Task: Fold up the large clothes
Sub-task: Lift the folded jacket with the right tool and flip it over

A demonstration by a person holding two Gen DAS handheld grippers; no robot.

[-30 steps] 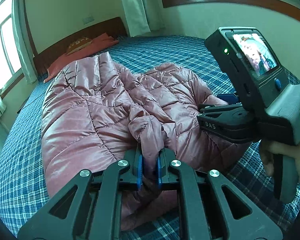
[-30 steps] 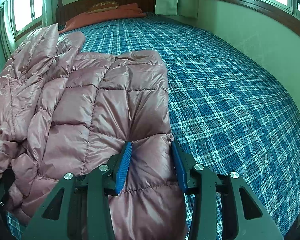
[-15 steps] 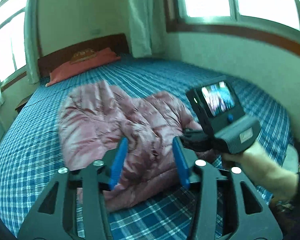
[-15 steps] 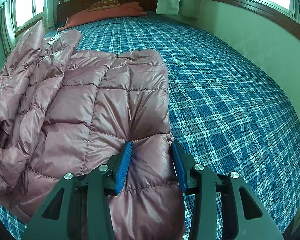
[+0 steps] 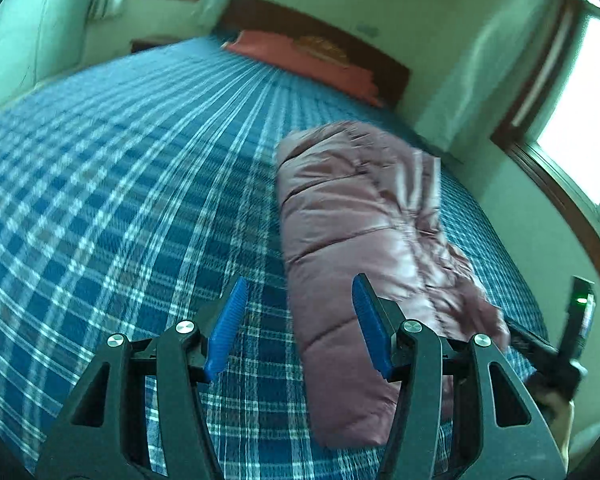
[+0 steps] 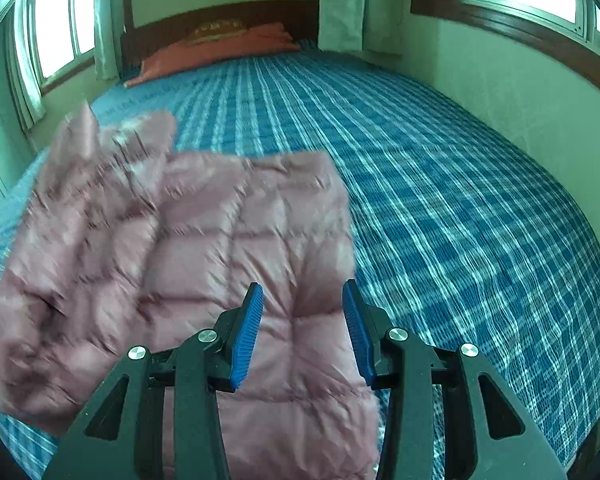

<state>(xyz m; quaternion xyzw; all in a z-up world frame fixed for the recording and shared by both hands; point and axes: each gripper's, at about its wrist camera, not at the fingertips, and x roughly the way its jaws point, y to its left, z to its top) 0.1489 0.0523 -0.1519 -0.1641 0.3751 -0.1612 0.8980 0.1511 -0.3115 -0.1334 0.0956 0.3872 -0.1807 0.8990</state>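
On the near half of the plaid bed [image 6: 440,184], lying partly folded: pink quilted jacket [image 6: 204,248].
Hovering over it, left gripper [image 5: 298,326] and right gripper [image 6: 302,330], both gaping wide, gripping nothing; probably lining up the next fold, needing a fresh pinch on an outer edge.

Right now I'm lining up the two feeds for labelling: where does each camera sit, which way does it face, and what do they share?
Left wrist: sits on the left gripper, tilted, looking along its open fingers over the bedspread toward the pillow; the jacket lies ahead and to the right, and the right gripper shows at the right edge.
Right wrist: sits on the right gripper, looking up the bed to the headboard; its open fingers are over the jacket.
Shared: jacket, bedspread, pillow, headboard.
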